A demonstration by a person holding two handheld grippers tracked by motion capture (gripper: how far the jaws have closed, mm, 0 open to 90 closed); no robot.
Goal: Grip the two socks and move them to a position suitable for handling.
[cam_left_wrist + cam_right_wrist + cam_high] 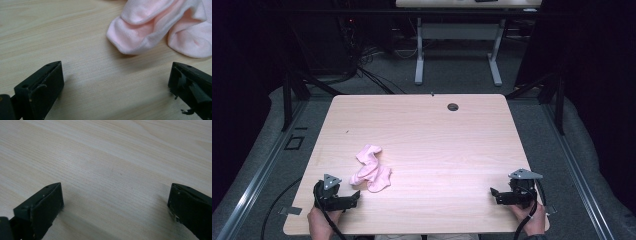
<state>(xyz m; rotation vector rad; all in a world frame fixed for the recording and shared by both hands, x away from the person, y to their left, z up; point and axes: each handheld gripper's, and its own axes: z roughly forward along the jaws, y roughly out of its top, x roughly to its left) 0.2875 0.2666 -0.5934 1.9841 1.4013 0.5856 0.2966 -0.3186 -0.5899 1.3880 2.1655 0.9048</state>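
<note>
Both grippers parked low at the near edge, pink socks waiting just ahead of the left one

Nearest, resting at the near right corner of the table point(472, 135): right gripper point(495, 194), jaws spread wide over bare wood, well apart from any cloth, likely held back until needed. At the near left: left gripper point(356, 197), jaws equally wide and empty, aimed toward the pink socks point(372, 169) lying crumpled just beyond its tips, toes overlapping in a loose heap, probably lined up for a first pinch. Farther off: cable hole point(453, 107) near the far edge, then a second desk point(457, 30) on the grey floor
</note>
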